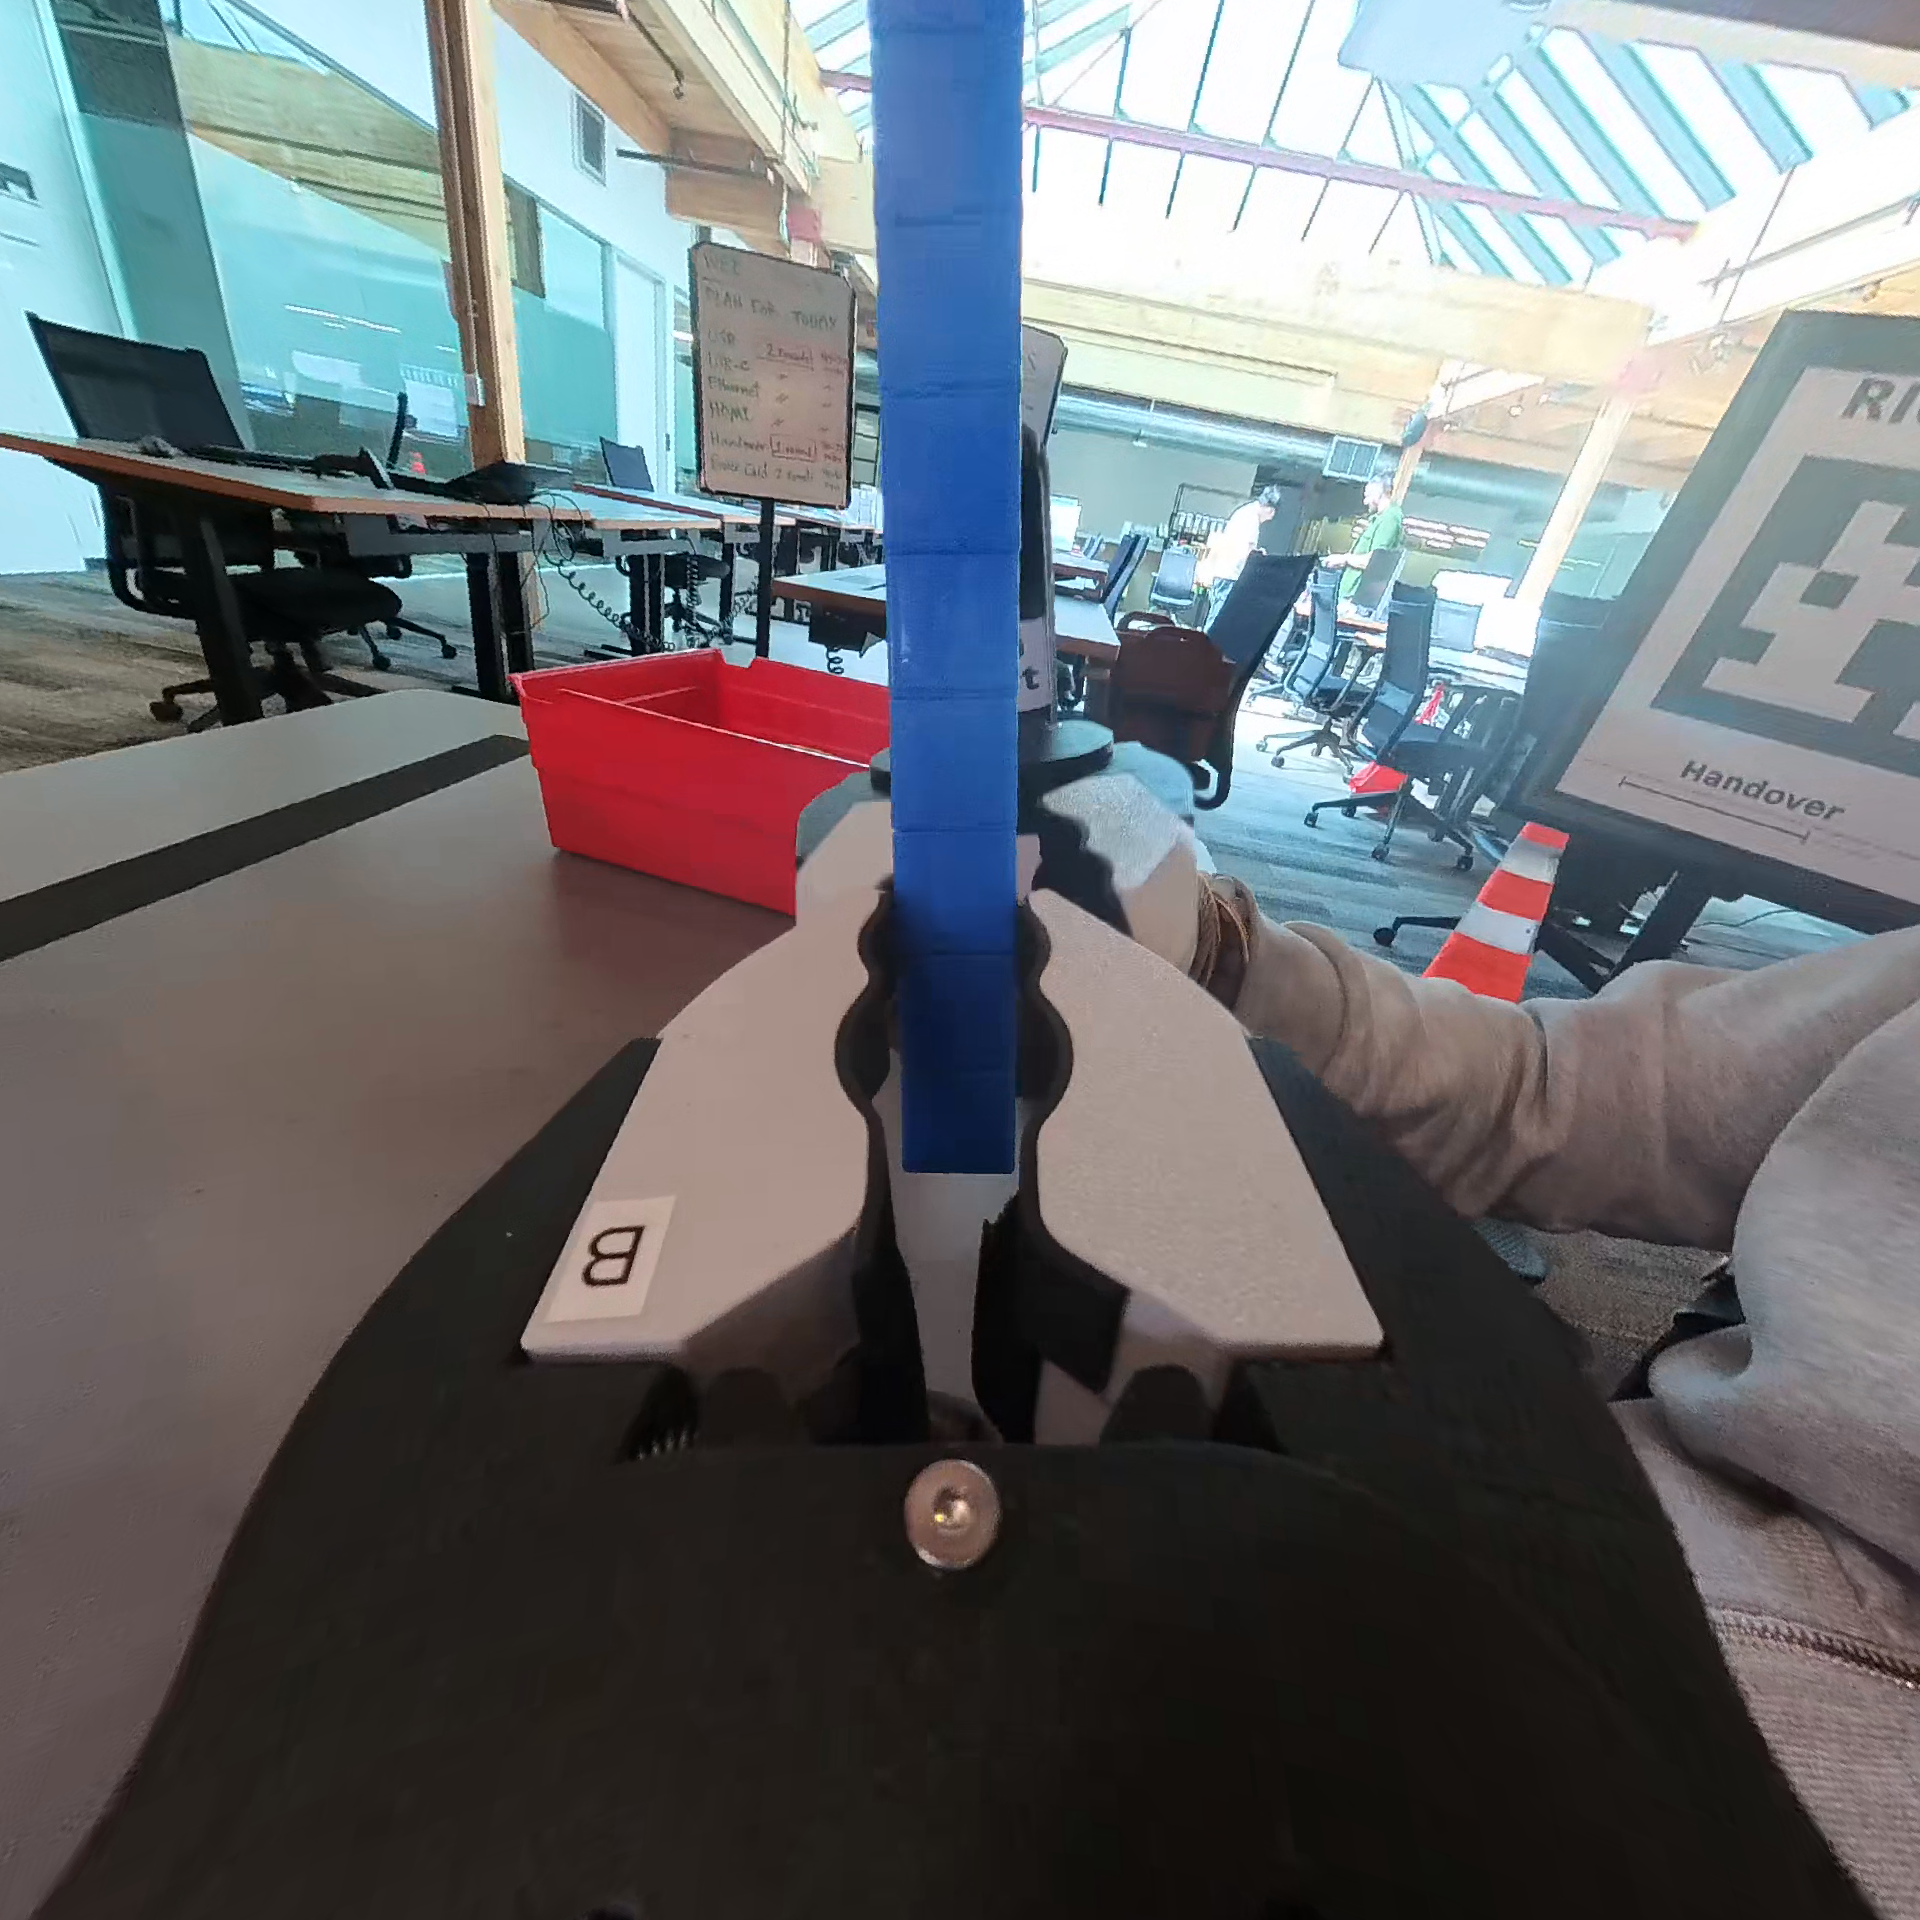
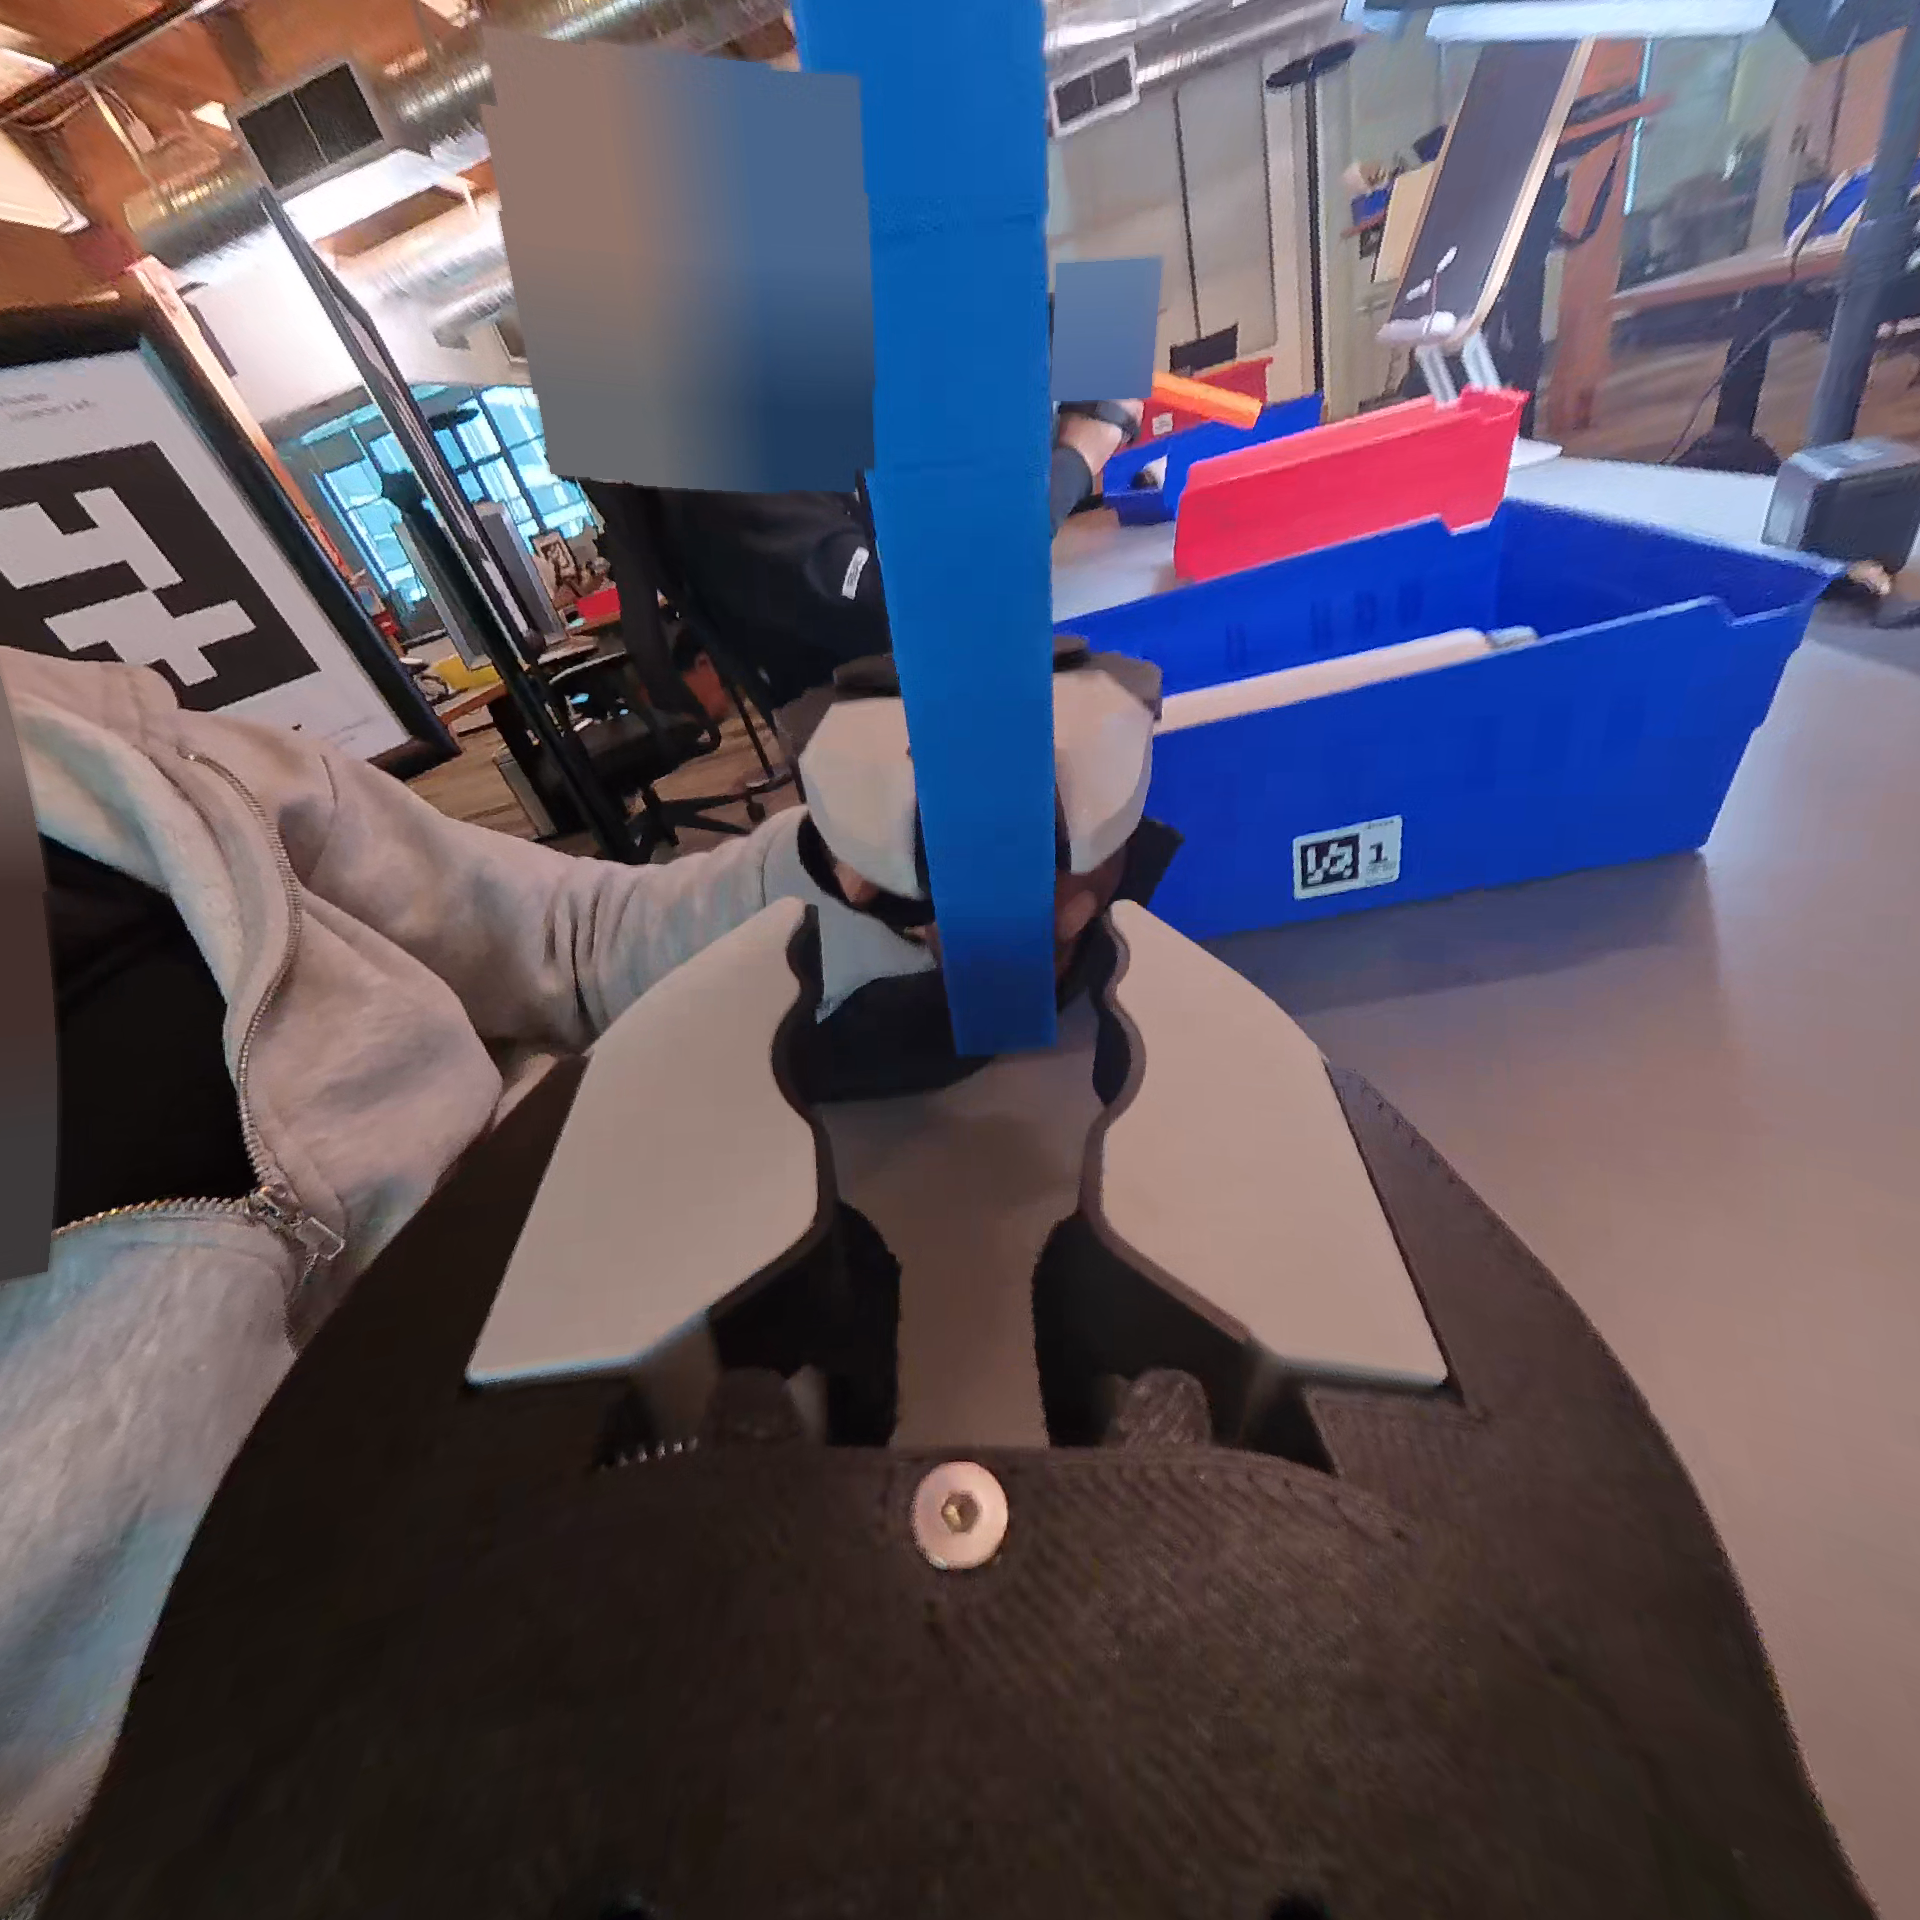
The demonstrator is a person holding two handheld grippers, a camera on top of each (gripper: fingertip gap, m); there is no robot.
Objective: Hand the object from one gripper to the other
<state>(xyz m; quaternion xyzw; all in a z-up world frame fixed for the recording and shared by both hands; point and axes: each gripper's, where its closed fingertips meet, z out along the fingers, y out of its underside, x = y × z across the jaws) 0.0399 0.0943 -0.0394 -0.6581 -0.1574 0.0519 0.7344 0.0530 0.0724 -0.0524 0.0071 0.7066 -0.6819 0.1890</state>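
Observation:
A long blue bar (image 1: pixel 948 520) made of stacked cubes stands upright above the table. My left gripper (image 1: pixel 954 935) is shut on its lower part, with the bar's bottom end deep between the fingers. My right gripper (image 2: pixel 958 925) is open, and its fingertips flank the bar's lower end (image 2: pixel 997 935) without touching it. In the left wrist view the right gripper's fingers (image 1: pixel 1122 831) show just behind the bar. In the right wrist view the left gripper's fingers (image 2: pixel 1101 779) clamp the bar. The bar's top runs out of both views.
A grey table (image 1: pixel 260 1039) lies below. A red bin (image 1: pixel 665 769) stands behind on the left side, a blue bin (image 2: pixel 1507 748) and another red bin (image 2: pixel 1340 488) on the right side. A person's grey sleeve (image 1: pixel 1507 1081) and a marker board (image 1: pixel 1766 623) are close by. Less than 4 cm separates the two grippers' tips.

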